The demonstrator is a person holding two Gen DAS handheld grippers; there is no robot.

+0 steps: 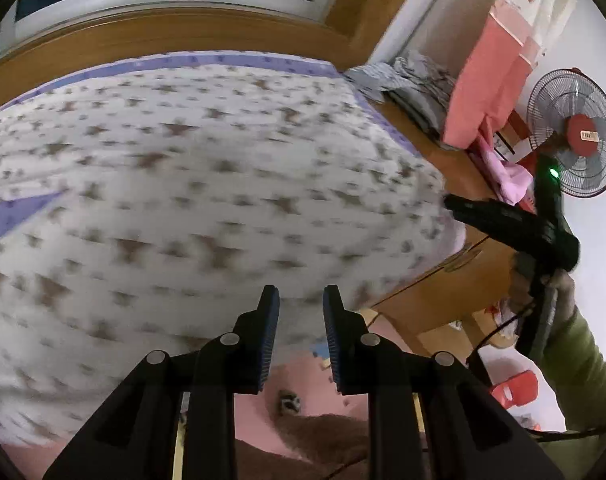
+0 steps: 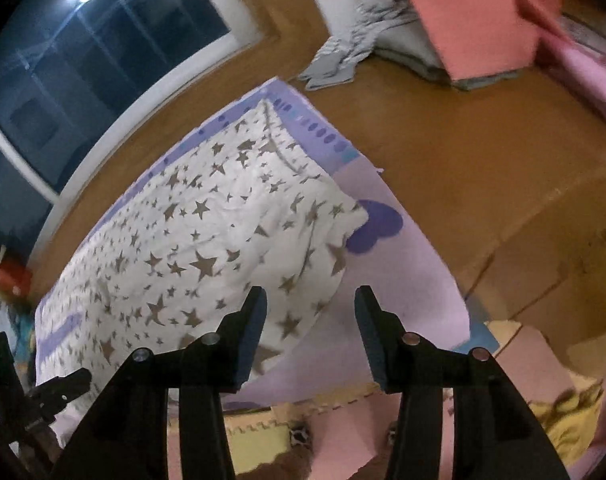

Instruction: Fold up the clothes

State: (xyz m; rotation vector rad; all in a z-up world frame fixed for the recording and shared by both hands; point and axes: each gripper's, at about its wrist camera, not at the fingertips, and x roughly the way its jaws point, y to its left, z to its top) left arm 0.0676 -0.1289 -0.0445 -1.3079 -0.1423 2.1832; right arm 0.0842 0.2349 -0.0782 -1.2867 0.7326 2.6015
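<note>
A white garment with brown stars (image 1: 203, 184) lies spread on a lilac mat (image 2: 407, 280), and the left wrist view of it is blurred. In the right wrist view the star garment (image 2: 207, 248) is folded into a rounded heap. My left gripper (image 1: 301, 292) hangs over the garment's near edge with a small gap between its fingers and nothing in it. My right gripper (image 2: 309, 292) is open over the garment's right edge and holds nothing. At the right of the left wrist view the right gripper (image 1: 455, 204) is held by a hand in a green sleeve (image 1: 583, 360).
The mat lies on a wooden platform (image 2: 463, 152) under a dark window (image 2: 83, 60). Grey clothes (image 1: 411, 80), a pink box (image 1: 487, 92) and a red fan (image 1: 575, 132) stand at the far right. Foam floor tiles (image 2: 255, 436) and a yellow cloth (image 2: 571, 412) lie below.
</note>
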